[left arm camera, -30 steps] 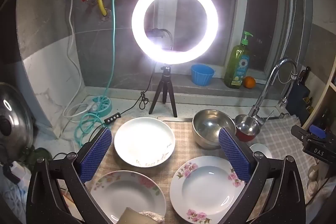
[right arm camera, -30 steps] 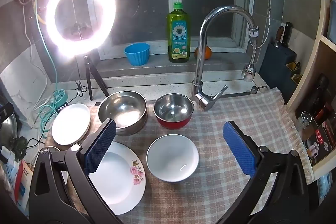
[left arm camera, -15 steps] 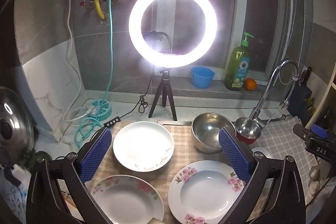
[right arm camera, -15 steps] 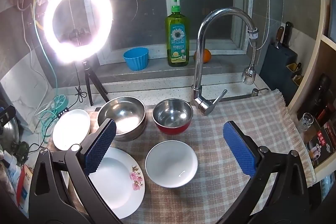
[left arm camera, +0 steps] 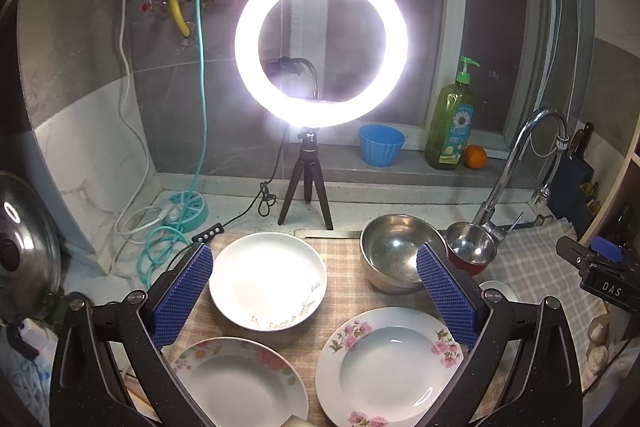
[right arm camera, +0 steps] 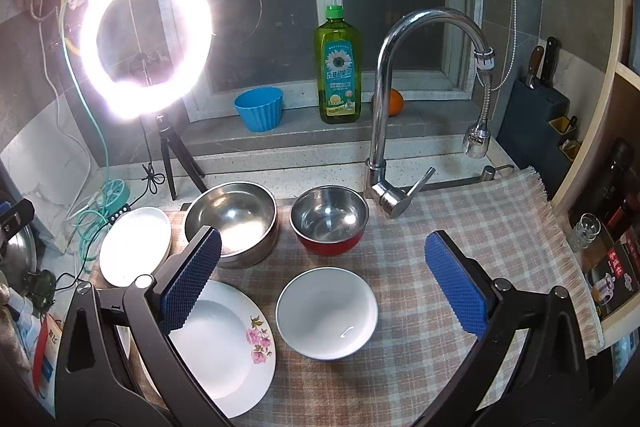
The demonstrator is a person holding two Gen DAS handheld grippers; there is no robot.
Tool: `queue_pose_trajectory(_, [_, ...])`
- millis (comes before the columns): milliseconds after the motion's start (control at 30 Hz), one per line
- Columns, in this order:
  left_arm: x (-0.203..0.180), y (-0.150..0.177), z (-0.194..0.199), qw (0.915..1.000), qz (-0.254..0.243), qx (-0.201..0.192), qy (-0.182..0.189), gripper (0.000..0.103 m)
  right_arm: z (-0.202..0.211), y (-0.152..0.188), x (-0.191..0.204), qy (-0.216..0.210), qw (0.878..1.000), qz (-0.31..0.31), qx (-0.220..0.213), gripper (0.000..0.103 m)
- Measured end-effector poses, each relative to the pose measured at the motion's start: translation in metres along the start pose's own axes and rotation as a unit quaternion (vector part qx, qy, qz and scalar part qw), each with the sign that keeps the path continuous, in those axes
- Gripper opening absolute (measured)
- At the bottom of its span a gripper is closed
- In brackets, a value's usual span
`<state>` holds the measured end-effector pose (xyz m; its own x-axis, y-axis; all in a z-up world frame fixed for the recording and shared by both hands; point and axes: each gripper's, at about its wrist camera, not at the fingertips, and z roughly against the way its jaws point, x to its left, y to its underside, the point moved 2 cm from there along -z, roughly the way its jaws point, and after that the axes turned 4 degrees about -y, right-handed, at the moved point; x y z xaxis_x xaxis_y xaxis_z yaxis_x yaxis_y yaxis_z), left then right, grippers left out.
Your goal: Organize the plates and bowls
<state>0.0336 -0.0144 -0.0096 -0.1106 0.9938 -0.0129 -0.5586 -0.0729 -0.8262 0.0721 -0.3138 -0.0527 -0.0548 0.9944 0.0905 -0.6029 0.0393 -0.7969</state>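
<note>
Left gripper: wide, empty, above white plate, frame centre.
Right gripper: wide, empty, above white bowl, lower centre.

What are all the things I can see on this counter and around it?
Floral plates: 2, white with pink flowers, front of cloth.
Plain plate: 1, white, behind them.
White bowl: 1, on cloth, centre.
Steel bowl: 1, silver, back of cloth.
Red bowl: 1, steel inside, beside faucet.
Checked cloth: 1, beige.
Faucet: 1, chrome.
Ring light: 1, lit, on tripod.
Soap bottle: 1, green, sill.
Blue cup: 1, sill.
Orange: 1, sill.
Left gripper: open, empty.
Right gripper: open, empty.
</note>
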Motion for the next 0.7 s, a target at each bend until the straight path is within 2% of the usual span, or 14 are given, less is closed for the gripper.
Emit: queue_pose_trajectory(700, [-0.0007, -0.0013, -0.0039, 1.0000, -0.004, 0.005, 0.002, 0.101, -0.0064, 0.0008, -0.0007, -0.001, 1.000, 0.003, 0.010, 0.103])
